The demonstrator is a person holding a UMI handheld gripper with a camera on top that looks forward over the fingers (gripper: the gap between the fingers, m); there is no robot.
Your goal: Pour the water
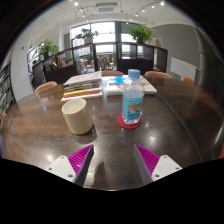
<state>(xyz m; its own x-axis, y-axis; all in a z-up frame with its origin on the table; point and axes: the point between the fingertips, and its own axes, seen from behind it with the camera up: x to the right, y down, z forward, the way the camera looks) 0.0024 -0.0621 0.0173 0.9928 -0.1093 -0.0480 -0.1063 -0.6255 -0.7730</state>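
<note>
Fingers (80, 158) spread, holding nothing, low over the table (40, 128). Just ahead and a little right: bottle (132, 97), upright on a red coaster (128, 122), long axis vertical, blue cap up. Left of it, well apart: cup (77, 115), mouth up. Best approached level, centred on the bottle's body, closing below the label.
</note>
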